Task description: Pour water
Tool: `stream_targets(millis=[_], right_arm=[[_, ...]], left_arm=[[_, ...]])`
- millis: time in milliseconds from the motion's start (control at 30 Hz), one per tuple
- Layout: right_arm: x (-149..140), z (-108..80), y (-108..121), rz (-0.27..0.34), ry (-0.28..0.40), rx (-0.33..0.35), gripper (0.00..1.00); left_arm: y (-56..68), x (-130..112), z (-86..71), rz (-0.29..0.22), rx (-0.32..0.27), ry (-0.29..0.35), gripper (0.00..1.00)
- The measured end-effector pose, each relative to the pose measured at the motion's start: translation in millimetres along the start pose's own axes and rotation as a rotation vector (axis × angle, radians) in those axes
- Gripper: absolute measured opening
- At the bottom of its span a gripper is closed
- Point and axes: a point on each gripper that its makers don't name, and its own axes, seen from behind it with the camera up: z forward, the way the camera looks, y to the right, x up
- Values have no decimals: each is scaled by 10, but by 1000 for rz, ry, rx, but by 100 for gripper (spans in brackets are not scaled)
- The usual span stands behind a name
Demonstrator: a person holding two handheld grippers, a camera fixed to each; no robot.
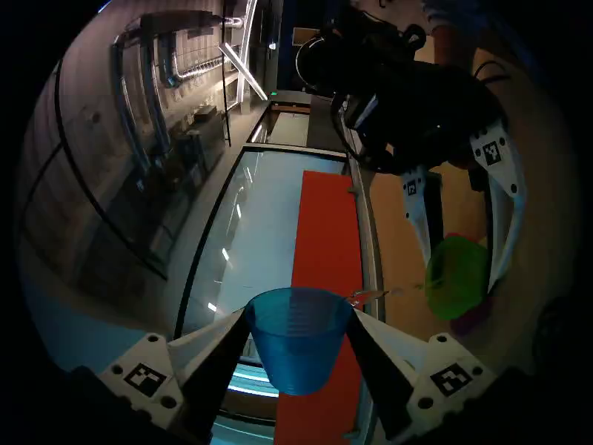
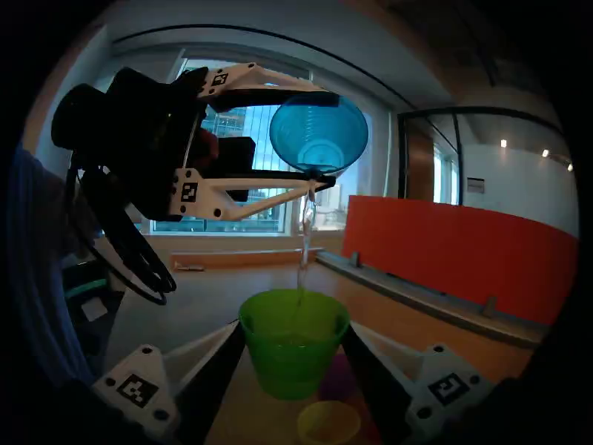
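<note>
My left gripper [image 1: 299, 348] is shut on a blue translucent cup [image 1: 299, 337], tipped over sideways. In the right gripper view that blue cup [image 2: 319, 133] hangs high between the left gripper's white fingers [image 2: 252, 189], and a thin stream of water [image 2: 304, 237] falls from its lip. The stream lands in a green cup [image 2: 293, 345], upright, with my right gripper [image 2: 293, 356] shut on it. In the left gripper view the green cup [image 1: 456, 276] sits to the right between the right gripper's white fingers [image 1: 508, 215].
A wooden table [image 2: 222, 297] lies below the cups. Under the green cup are a yellow cup [image 2: 328, 423] and a purple one [image 2: 337, 378]. An orange partition panel [image 2: 459, 252] runs along the table's far side, with windows [image 2: 237, 133] behind. A person's blue sleeve [image 2: 33, 282] is at left.
</note>
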Motion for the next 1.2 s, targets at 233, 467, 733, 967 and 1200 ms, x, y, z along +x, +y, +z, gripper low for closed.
stream_targets(millis=[233,467,733,967,1200], right_arm=[[19,-7,-3,0,4,0,90],[34,-3,-5,-2,9,-1,90],[65,5,-9,-4,15,-2,90],[94,-10,-6,-3,21,-5,90],[101,-21,-2,-2,25,-8,90]], left_arm=[[-42,29,0,46,3,-1,88],[-91,72,-8,82,11,3,88],[-113,138,-27,115,15,7,88],[-114,160,-43,151,20,4,88],[-115,161,-51,167,20,0,88]])
